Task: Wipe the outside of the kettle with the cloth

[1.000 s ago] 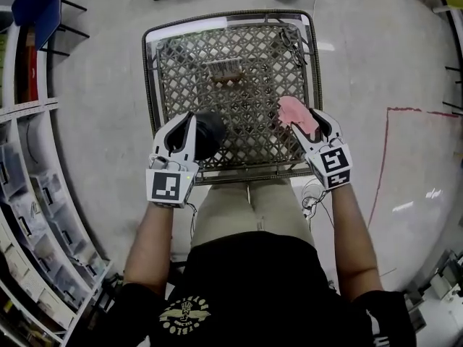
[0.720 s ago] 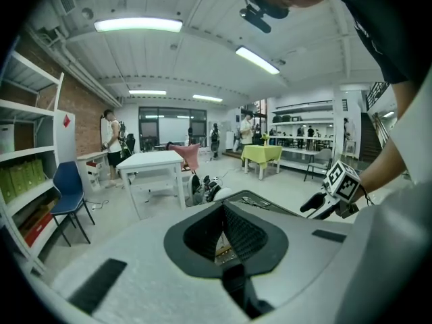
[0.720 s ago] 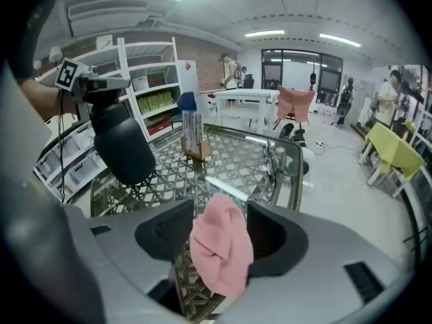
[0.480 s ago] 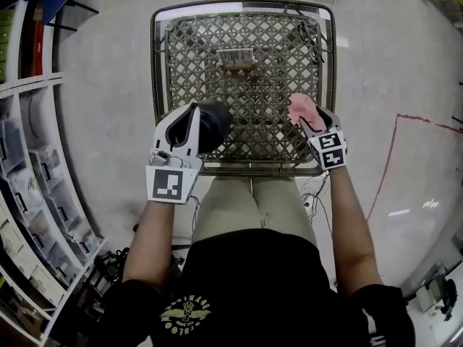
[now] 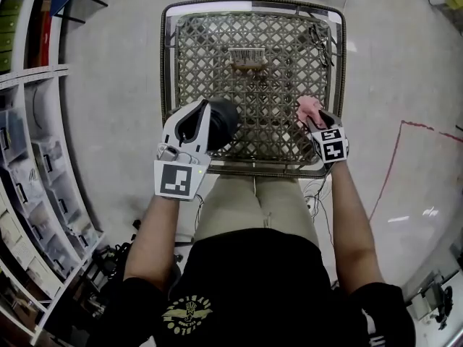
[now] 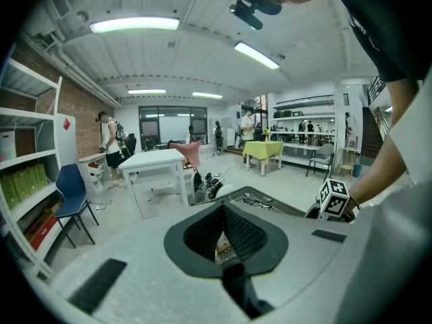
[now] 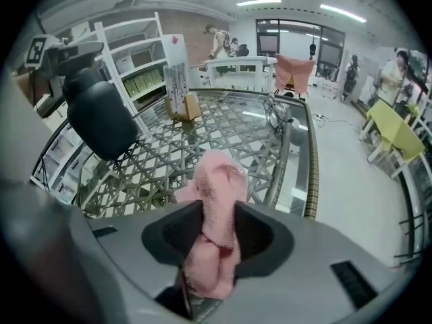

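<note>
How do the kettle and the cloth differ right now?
The kettle is black, rigid, bulky; the cloth is pink, soft, bunched small. The kettle is held by the left gripper over the table's near-left corner; the cloth sits pinched in the right gripper, whose jaws have just been closing on it, at the near-right edge. Shared: both are gripped and not touching each other.

Counter (image 5: 253,92) centre open for passage. Obstructions: kettle (image 5: 221,121) raised at near left edge, cloth (image 5: 309,108) near right, small brush (image 5: 248,58) far middle, cable (image 5: 320,42) far right.
</note>
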Motion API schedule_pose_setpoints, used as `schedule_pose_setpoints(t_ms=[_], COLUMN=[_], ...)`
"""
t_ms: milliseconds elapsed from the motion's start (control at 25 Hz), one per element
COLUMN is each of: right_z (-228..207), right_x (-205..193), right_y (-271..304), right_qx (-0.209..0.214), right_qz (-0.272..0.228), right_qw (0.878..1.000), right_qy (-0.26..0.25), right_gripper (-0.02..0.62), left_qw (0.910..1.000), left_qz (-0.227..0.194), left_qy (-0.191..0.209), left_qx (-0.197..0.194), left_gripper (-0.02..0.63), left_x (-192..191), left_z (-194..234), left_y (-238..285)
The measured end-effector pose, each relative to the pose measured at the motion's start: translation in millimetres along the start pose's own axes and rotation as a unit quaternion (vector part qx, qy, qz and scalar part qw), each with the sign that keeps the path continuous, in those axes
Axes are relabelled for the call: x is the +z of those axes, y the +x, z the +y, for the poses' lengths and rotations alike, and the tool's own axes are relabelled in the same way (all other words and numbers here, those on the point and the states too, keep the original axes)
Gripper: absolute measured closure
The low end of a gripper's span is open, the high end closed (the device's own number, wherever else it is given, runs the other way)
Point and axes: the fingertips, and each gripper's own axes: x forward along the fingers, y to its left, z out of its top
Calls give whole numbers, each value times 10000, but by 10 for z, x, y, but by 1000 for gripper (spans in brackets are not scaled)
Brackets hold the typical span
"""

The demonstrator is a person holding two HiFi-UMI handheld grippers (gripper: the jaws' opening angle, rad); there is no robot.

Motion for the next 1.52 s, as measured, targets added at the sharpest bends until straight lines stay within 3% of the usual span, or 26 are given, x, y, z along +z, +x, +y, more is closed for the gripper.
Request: schedule_pose_setpoints(t_ms=[40, 160, 280, 560, 840, 1080, 1320, 1520], right_z=[16, 98, 137, 160, 710, 1247, 1864, 2188], right_x=[-5, -31, -5, 64, 673, 1285, 1719, 1747], right_y=[9, 25, 36, 19, -108, -188, -293, -377], right_qx=[11, -70, -221, -51, 328, 722, 1271, 1583], right_qz=[55, 223, 345, 449, -14, -396, -730, -905], right_qw=[10000, 9997, 9991, 9971, 9994, 9957, 9796, 9638], right_qy=[81, 46, -86, 617, 120, -432, -1372, -1944], right_gripper=[471, 549, 561, 561, 561, 561, 561, 561], left_qw=[10000, 9999, 9999, 9995, 9987, 9977, 9970, 9949], left_qz=[12, 59, 98, 186, 351, 441, 510, 610], left_qy=[26, 53, 38, 177, 138, 349, 418, 608], left_qx=[-20, -90, -107, -203, -333, -392, -417, -528], left_gripper=[610, 611, 611, 611, 610, 609, 611, 611], left_x=[-7, -29, -34, -74, -99, -154, -135, -194], left_z=[-6, -33, -14, -35, -87, -102, -113, -162], left_y=[-5, -19, -18, 1, 6, 33, 32, 39])
